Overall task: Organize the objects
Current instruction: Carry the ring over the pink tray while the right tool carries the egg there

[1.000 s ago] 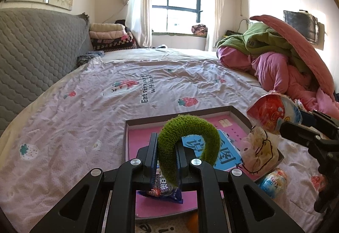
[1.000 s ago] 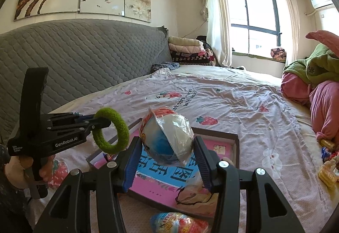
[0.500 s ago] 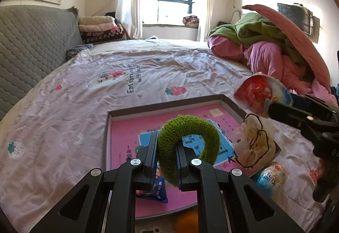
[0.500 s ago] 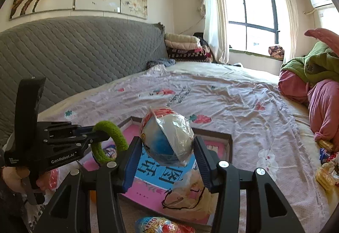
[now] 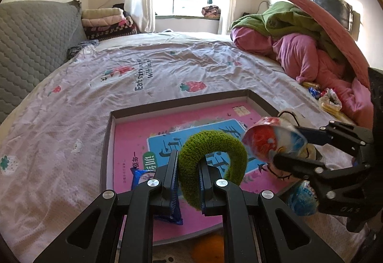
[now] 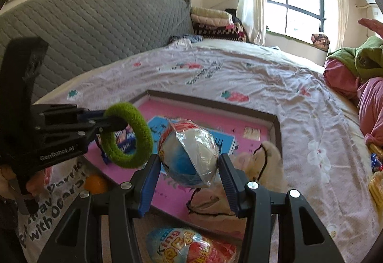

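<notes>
My left gripper [image 5: 188,174] is shut on a fuzzy green ring [image 5: 213,162], held upright above the near part of a shallow box [image 5: 109,129] with a pink and blue lining. From the right wrist the same green ring [image 6: 128,135] hangs at the left gripper's [image 6: 112,120] tip. My right gripper [image 6: 189,162] is shut on a foil-wrapped toy egg [image 6: 189,151], red, white and blue, above the box [image 6: 275,126]. In the left wrist view that egg [image 5: 273,142] and the right gripper [image 5: 284,145] sit at the right, over the box's right side.
In the box lie a blue snack packet [image 5: 143,174] and a cream plush toy [image 6: 261,165] over its near corner. A second wrapped egg [image 6: 189,246] and an orange ball [image 6: 95,184] lie on the bedsheet before the box. Piled pink and green bedding [image 5: 306,47] is at the right, the grey headboard [image 6: 95,30] left.
Both grippers have sunk and moved in over the box, each still gripping its object. The egg has come closer to the green ring, and the box now fills more of both views.
</notes>
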